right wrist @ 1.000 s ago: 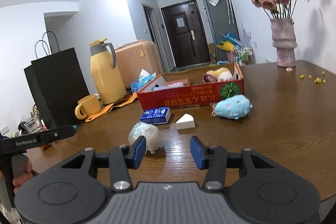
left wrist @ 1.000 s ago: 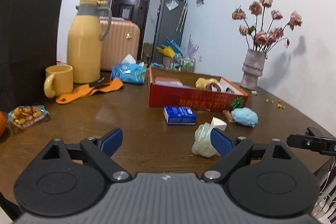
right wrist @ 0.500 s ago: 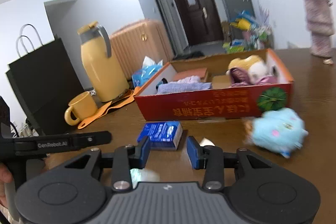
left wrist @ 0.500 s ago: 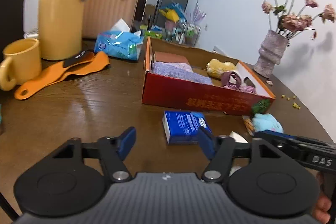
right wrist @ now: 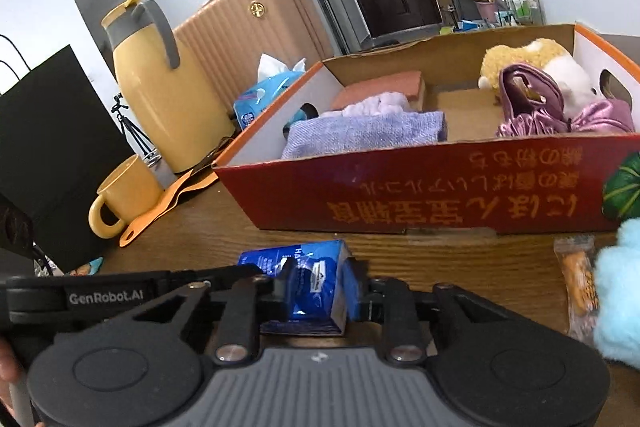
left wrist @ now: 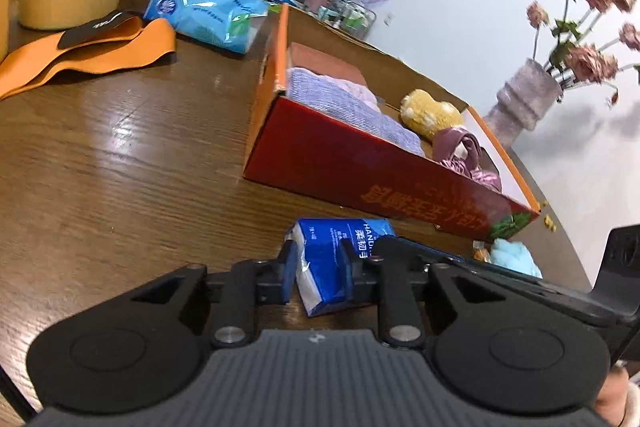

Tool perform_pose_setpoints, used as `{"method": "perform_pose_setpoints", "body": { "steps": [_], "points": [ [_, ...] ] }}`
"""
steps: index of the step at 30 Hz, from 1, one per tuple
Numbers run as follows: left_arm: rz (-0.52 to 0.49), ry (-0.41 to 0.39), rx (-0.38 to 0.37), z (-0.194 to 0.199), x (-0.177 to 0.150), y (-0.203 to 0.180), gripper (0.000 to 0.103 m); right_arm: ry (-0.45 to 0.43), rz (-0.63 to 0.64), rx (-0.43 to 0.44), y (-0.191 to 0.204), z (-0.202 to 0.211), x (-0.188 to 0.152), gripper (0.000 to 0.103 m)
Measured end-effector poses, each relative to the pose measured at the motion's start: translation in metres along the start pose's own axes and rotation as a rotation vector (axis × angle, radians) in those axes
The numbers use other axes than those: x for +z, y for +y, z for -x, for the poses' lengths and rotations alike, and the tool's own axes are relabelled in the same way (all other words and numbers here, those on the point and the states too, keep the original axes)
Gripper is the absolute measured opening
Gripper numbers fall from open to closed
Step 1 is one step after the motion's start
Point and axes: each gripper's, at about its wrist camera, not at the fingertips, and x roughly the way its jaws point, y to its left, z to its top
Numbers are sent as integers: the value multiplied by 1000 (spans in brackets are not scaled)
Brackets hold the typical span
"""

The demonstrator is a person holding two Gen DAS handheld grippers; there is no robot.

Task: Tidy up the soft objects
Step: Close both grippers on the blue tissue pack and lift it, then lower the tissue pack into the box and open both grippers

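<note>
Low in both frames, just below the red box [right wrist: 420, 195], the blue tissue pack [right wrist: 310, 279] lies on the table — left gripper [left wrist: 318, 273] and right gripper [right wrist: 320, 287] have just been closing, each clamped on one end — box straight beyond.

On the brown wooden table [right wrist: 460, 259], the small blue tissue pack [right wrist: 316, 283] lies just before the red cardboard box [right wrist: 400, 195]. In the box, a folded lilac cloth [right wrist: 360, 133] lies left, a yellow plush toy [right wrist: 520, 61] right. Behind the box's left corner sits a blue soft-pack of tissues [left wrist: 204, 11], left of it a yellow jug [right wrist: 160, 87].
</note>
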Motion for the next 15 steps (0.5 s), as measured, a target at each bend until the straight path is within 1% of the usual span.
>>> {"method": "perform_pose_setpoints", "body": {
  "steps": [2, 4, 5, 10, 15],
  "points": [
    [10, -6, 14, 3, -1, -3, 19, -8, 9, -10, 1, 2, 0, 14],
    [6, -15, 26, 11, -5, -9, 20, -8, 14, -10, 4, 11, 0, 13],
    [0, -25, 19, 17, -7, -14, 20, -20, 18, -11, 6, 18, -2, 13],
    [-67, -90, -23, 55, -20, -52, 20, -139, 86, -61, 21, 76, -14, 13],
    [-137, -136, -78, 77, -27, -92, 20, -239, 91, -88, 23, 134, -21, 13]
  ]
}}
